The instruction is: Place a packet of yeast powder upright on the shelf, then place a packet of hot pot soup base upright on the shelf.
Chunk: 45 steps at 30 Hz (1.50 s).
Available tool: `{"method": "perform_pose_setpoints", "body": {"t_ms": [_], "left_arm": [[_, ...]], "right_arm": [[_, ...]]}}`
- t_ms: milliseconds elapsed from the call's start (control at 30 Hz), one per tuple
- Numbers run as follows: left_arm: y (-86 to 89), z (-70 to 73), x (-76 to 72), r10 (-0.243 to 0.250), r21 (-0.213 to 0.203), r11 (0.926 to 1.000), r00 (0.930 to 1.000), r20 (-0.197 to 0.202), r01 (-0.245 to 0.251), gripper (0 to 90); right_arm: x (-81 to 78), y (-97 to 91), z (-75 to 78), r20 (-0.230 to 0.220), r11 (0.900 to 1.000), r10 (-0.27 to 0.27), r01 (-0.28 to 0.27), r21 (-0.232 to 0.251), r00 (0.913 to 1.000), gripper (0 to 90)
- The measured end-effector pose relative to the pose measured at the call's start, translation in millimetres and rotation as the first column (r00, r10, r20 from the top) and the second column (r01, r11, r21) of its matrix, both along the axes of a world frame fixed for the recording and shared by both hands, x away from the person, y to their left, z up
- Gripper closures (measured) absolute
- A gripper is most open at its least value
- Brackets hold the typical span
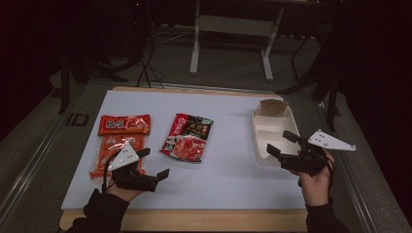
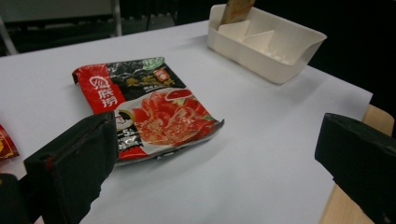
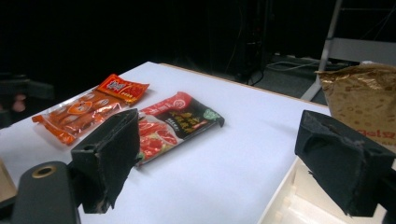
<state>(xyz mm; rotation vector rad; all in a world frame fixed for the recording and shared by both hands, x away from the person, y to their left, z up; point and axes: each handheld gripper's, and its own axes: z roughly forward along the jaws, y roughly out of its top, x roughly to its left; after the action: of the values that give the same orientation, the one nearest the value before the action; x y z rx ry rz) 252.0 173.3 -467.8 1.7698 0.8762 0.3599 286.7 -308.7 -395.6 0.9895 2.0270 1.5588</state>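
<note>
A white table (image 1: 233, 170) with a pale wooden edge carried four things. At its left lay a clear sausage pack (image 1: 111, 152), touching a small orange-red packet (image 1: 124, 124) behind it. Near the middle lay a red-and-black hotpot base pouch (image 1: 188, 137). At the right stood a white divided tray (image 1: 261, 141).
</note>
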Motion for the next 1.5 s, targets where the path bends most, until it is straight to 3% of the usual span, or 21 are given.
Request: {"method": "perform_pose_setpoints", "body": {"t_ms": [100,200,433,800,967,1033,1233,1333,1500], "left_arm": [[-1.2,-0.1,6.4,-0.002,-0.002,1.0000,0.9999,-0.012,0.002,0.1],[-7.2,-1.1,19.6,-0.011,0.025,0.9996,0.9997,-0.023,0.012,0.2],[-14.9,-3.0,36.4,-0.024,0.048,0.9985,0.9992,-0.033,0.026,0.2],[-21.0,-3.6,65.6,-0.019,0.066,0.9976,0.9980,-0.061,0.023,0.9],[-22.1,-2.9,83.2,-0.008,0.064,0.9979,0.9976,-0.069,0.013,1.0],[-25.6,-4.1,94.0,0.004,0.083,0.9965,0.9974,-0.073,0.002,1.1],[-30.4,-8.1,111.8,0.021,0.110,0.9939,0.9965,-0.081,-0.012,4.8],[-31.1,-9.6,123.0,0.035,0.110,0.9936,0.9956,-0.087,-0.025,14.6],[-31.1,-13.4,140.8,0.075,0.139,0.9884,0.9923,-0.098,-0.061,15.7]], "right_arm": [[-7.2,0.9,-2.0,0.005,1.0000,0.004,-0.004,0.004,1.0000,13.9],[-20.3,1.9,-5.5,0.010,0.9999,0.007,-0.008,0.008,0.9999,13.7],[-31.3,5.2,-12.8,0.021,0.9997,0.024,-0.024,0.007,0.9995,13.7],[-35.7,16.5,-19.2,0.068,0.9970,0.075,-0.074,-0.024,0.9948,13.7],[-36.9,17.6,-22.0,0.076,0.9961,0.087,-0.086,-0.022,0.9933,13.7],[-36.4,18.5,-24.1,0.070,0.9960,0.085,-0.082,-0.035,0.9939,13.7],[-36.0,20.2,-27.2,0.066,0.9947,0.098,-0.096,-0.036,0.9930,13.7],[-36.4,21.4,-28.6,0.064,0.9937,0.108,-0.106,-0.037,0.9921,13.7],[-36.7,23.7,-30.4,0.059,0.9919,0.120,-0.118,-0.048,0.9910,13.8]]}}
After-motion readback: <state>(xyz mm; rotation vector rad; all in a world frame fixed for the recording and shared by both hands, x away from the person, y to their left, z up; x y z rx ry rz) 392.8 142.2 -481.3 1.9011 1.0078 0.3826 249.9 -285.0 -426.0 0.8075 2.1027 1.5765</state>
